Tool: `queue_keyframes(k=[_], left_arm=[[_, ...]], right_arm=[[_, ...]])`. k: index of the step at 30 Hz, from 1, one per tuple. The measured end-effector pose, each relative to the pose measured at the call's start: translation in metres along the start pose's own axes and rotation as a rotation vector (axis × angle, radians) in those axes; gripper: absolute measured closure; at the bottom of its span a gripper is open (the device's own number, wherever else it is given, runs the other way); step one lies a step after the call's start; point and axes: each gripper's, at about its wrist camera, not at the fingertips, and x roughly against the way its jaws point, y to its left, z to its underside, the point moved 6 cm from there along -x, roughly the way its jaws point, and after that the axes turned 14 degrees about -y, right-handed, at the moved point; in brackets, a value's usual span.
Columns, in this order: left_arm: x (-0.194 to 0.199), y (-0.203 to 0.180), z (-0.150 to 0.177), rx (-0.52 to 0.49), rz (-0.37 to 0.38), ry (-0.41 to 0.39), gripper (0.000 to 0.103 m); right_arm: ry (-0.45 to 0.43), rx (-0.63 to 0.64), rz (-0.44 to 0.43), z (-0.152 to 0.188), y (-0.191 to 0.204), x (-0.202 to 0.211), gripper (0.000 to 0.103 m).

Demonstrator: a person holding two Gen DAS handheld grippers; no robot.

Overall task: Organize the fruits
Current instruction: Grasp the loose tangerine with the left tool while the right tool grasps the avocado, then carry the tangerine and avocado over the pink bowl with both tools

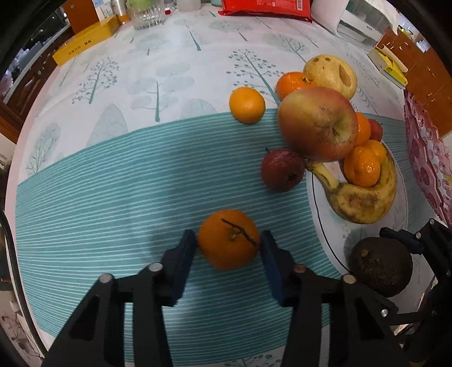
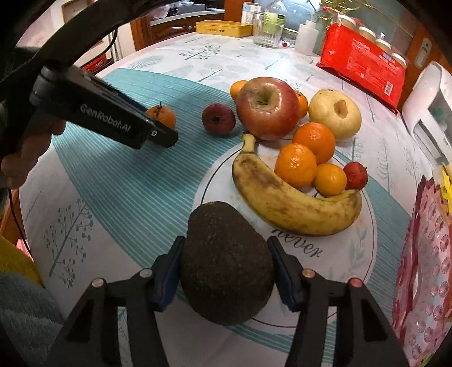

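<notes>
Orange tangerine (image 1: 228, 239) with dry stem; dark, pebbled avocado (image 2: 226, 264).

A yellow box (image 1: 86, 42), a glass jar (image 1: 147, 14) and a red packet (image 2: 364, 60) stand behind.

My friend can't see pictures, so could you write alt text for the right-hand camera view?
A handheld gripper clamps a dark avocado on a tree-patterned tablecloth. Behind it lie a spotted banana, oranges, a big red apple and a yellow pear; at left, a second gripper reaches a stemmed orange.
</notes>
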Motion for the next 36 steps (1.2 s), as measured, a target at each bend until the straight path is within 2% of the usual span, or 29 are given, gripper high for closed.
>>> queue_keyframes(k=[11, 14, 19, 25, 30, 33, 36], left_arm=[[0.008, 0.000, 0.012, 0.024, 0.026, -0.008, 0.065], [0.019, -0.008, 0.010, 0.003, 0.040, -0.022, 0.065], [0.048, -0.032, 0.002, -0.039, 0.104, -0.051, 0.065], [0.081, -0.090, -0.029, -0.141, 0.201, -0.132, 0.065], [0.106, -0.151, -0.047, -0.244, 0.287, -0.184, 0.065], [0.113, -0.195, -0.062, -0.298, 0.309, -0.205, 0.065], [0.117, -0.231, -0.076, -0.330, 0.298, -0.227, 0.065]], right_arm=[[0.000, -0.198, 0.048, 0.009, -0.022, 0.014, 0.046], [-0.013, -0.210, 0.079, 0.008, -0.027, 0.025, 0.046], [-0.028, -0.241, 0.141, 0.004, -0.037, 0.055, 0.046], [-0.074, -0.318, 0.238, 0.000, -0.059, 0.100, 0.046], [-0.110, -0.407, 0.361, 0.001, -0.097, 0.141, 0.046], [-0.137, -0.476, 0.423, 0.004, -0.128, 0.165, 0.046], [-0.172, -0.520, 0.452, 0.005, -0.160, 0.181, 0.046]])
